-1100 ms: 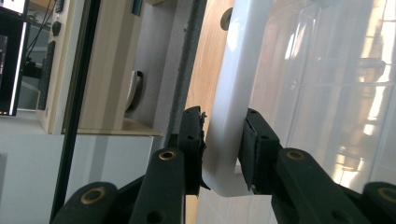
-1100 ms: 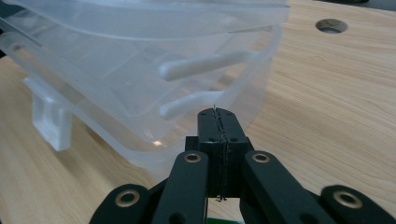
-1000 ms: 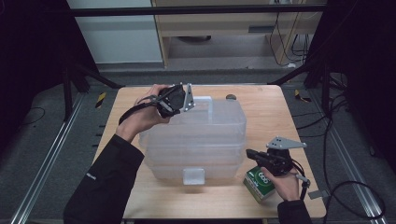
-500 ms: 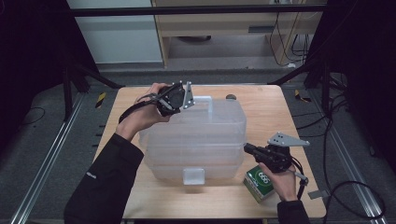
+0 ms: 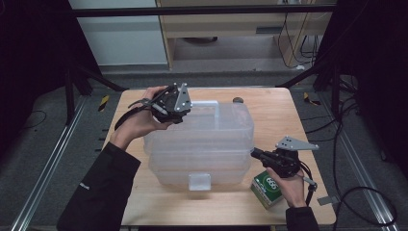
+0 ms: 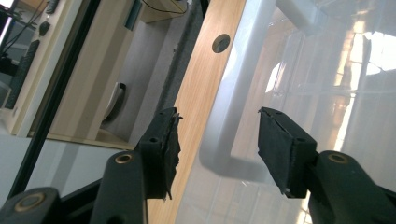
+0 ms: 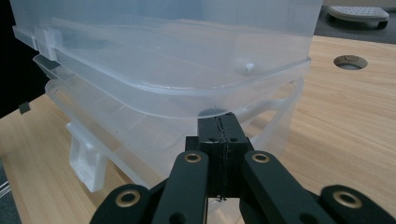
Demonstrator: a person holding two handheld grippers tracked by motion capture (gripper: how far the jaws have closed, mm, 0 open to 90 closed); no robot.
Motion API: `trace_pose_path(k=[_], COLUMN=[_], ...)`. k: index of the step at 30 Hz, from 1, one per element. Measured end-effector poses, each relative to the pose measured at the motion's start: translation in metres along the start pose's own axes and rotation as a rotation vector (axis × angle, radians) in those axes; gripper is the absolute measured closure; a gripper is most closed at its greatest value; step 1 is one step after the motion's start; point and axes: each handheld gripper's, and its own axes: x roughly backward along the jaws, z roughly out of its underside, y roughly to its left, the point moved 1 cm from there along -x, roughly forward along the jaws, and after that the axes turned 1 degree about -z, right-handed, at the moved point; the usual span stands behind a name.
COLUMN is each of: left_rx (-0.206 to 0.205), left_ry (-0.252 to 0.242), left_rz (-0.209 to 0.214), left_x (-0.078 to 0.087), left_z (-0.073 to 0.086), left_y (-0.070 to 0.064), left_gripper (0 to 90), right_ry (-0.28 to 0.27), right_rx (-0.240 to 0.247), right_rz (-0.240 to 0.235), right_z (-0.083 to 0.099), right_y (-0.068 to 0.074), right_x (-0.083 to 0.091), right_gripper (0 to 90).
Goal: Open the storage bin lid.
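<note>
Two grippers work around a clear plastic box (image 5: 202,144) in the middle of the wooden table (image 5: 269,106). Up at the box's far left corner, the left gripper (image 6: 217,135) has its jaws apart, straddling the white handle (image 6: 233,98) on the lid. Low at the box's near right corner, the right gripper (image 7: 219,135) has its jaws pressed together, tips at the rim. Just beside that hand sits a green carton (image 5: 266,188).

Glossy translucent plastic box (image 5: 199,139) on matt wood-grain table (image 5: 269,108).
</note>
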Motion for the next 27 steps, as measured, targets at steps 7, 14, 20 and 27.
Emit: trace_pose_path(k=[7,14,20,27], left_rx=[0.104,0.224,0.332,0.491], left_ry=[-0.063,-0.099,-0.139,-0.181], left_rz=[-0.001,-0.012,-0.067,-0.116], left_x=[0.022,0.036,0.049,0.060], left_z=[0.019,0.046,0.068,0.093], left_y=[0.003,0.006,0.005,0.003], left_gripper=[45.4,48.3,52.8,55.9], right_ry=[0.009,0.017,0.019,0.028], right_rx=[-0.002,0.004,0.004,0.009], right_rz=[0.000,0.003,0.004,0.005], right_z=[0.000,0.000,0.000,0.001], right_y=[0.001,0.001,0.001,0.001], right_x=[0.000,0.000,0.000,0.000], right_gripper=[90.0,90.0,90.0,90.0])
